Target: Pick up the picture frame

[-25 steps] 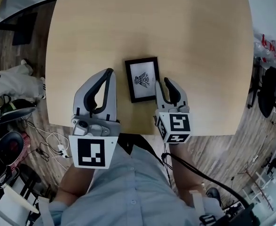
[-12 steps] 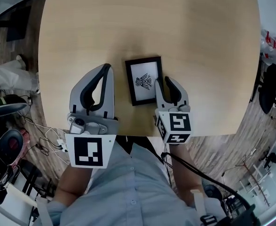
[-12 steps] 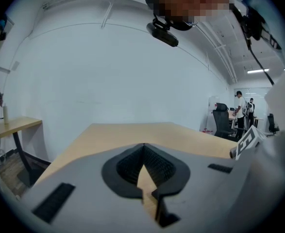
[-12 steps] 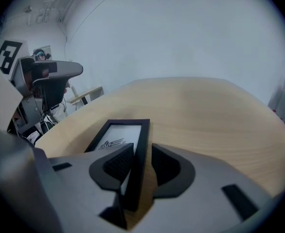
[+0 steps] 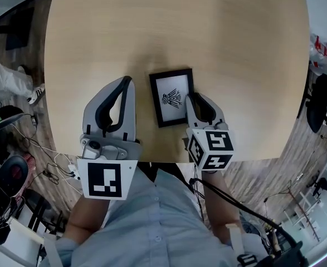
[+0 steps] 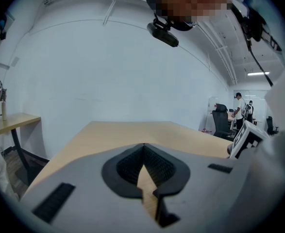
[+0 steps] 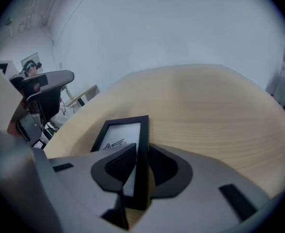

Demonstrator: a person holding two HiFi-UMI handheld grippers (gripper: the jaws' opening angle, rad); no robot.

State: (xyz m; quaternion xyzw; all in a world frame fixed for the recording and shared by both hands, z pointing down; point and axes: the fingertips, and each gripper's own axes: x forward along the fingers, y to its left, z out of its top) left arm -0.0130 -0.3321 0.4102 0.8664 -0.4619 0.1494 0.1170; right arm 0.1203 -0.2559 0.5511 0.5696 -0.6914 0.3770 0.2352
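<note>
A black picture frame (image 5: 172, 96) with a small dark drawing lies flat near the front of the round wooden table (image 5: 219, 32). My right gripper (image 5: 191, 97) sits at its right edge. In the right gripper view the frame's (image 7: 114, 141) right rail runs between the two dark pads, which are closing and touch it on both sides. My left gripper (image 5: 128, 83) hovers to the left of the frame, apart from it. Its tips meet with nothing between them, and in the left gripper view its jaws (image 6: 143, 148) point across bare table (image 6: 132, 130).
The table's front edge (image 5: 163, 158) is just behind both grippers. Cables and bags (image 5: 18, 177) lie on the floor to the left. A black office chair (image 7: 47, 93) stands beyond the table's left side. People stand by desks (image 6: 239, 113) far off.
The right gripper has rolled, so its marker cube now sits tilted, and it has closed in on the frame's right edge. The frame has shifted slightly right. The left gripper has hardly moved.
</note>
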